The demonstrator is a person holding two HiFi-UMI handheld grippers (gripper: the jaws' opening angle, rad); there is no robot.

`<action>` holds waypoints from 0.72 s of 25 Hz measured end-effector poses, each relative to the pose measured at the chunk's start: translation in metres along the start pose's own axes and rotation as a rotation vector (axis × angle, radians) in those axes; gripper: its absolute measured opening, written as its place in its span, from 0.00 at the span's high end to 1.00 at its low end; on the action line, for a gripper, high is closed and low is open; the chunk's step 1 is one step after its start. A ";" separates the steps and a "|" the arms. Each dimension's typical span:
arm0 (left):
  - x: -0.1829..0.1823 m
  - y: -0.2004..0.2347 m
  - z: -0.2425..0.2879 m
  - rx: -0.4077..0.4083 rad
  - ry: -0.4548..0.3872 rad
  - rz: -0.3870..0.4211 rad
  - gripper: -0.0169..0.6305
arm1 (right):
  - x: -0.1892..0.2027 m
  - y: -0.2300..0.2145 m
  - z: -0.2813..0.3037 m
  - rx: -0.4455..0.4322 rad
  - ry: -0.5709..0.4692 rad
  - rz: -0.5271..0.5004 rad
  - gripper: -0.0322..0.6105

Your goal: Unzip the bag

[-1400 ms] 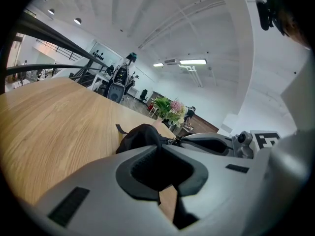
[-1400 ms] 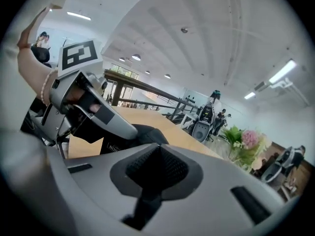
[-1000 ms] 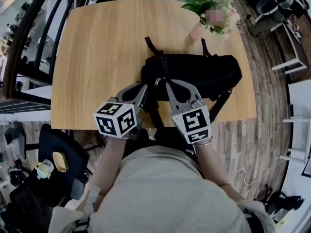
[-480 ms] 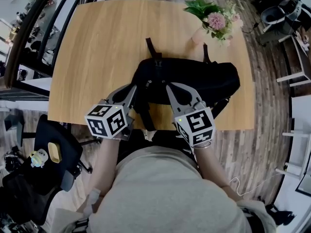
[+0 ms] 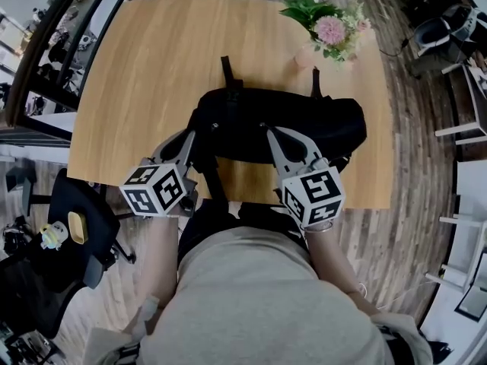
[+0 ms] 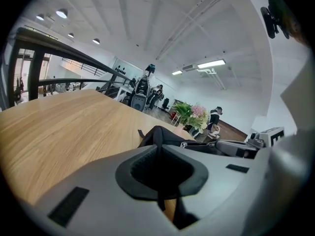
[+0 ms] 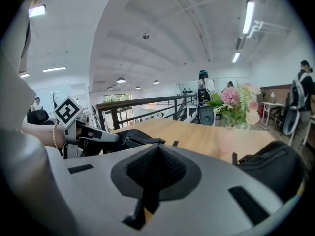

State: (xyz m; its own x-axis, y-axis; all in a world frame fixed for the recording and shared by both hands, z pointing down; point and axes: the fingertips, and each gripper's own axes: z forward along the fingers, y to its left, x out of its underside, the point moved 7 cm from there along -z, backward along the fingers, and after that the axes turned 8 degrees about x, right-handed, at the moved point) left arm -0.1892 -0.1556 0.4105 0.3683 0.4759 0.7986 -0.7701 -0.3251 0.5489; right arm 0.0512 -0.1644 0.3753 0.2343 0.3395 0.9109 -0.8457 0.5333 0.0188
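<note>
While the person's torso fills the bottom of the head view, the left gripper (image 5: 189, 139) and right gripper (image 5: 275, 135) reach forward over the near edge of the wooden table (image 5: 152, 67), each with its jaws pressed together and nothing visible between them. Just beyond their tips lies the black bag (image 5: 304, 124), set close to the near edge with its long axis running left to right across the person's front. The left gripper's tip meets the bag's left end and the right gripper's tip sits against its near side around the middle, so the bag stretches away to the right of both. A strap (image 5: 213, 185) hangs over the table's edge between the grippers. The left gripper view shows a small metal piece (image 6: 182, 144) on the bag just right of that gripper's tip; it may be the zip pull, which would place it nearer the left gripper, and any pull would likely travel rightward along the bag's length. At the table's far right corner stand the flowers (image 5: 329, 29), well apart from the bag.
</note>
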 end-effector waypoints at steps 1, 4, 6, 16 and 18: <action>0.001 0.000 0.000 -0.015 -0.006 0.000 0.92 | 0.001 -0.005 -0.002 0.003 -0.001 0.007 0.94; 0.004 -0.003 0.001 -0.053 -0.019 0.003 0.92 | 0.004 -0.022 -0.009 0.011 -0.007 0.038 0.94; 0.004 -0.005 0.001 -0.075 -0.026 0.011 0.91 | 0.007 -0.030 -0.012 -0.002 -0.016 0.067 0.94; 0.008 -0.014 -0.002 -0.150 -0.068 0.025 0.91 | 0.013 -0.063 -0.025 -0.064 -0.041 0.160 0.94; 0.011 -0.016 -0.003 -0.163 -0.074 0.024 0.91 | 0.013 -0.067 -0.026 -0.072 -0.040 0.157 0.94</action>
State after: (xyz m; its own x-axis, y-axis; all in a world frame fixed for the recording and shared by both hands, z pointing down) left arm -0.1744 -0.1433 0.4100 0.3818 0.4059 0.8303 -0.8511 -0.1957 0.4871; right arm 0.1231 -0.1752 0.3756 0.0815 0.3927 0.9160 -0.8338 0.5304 -0.1533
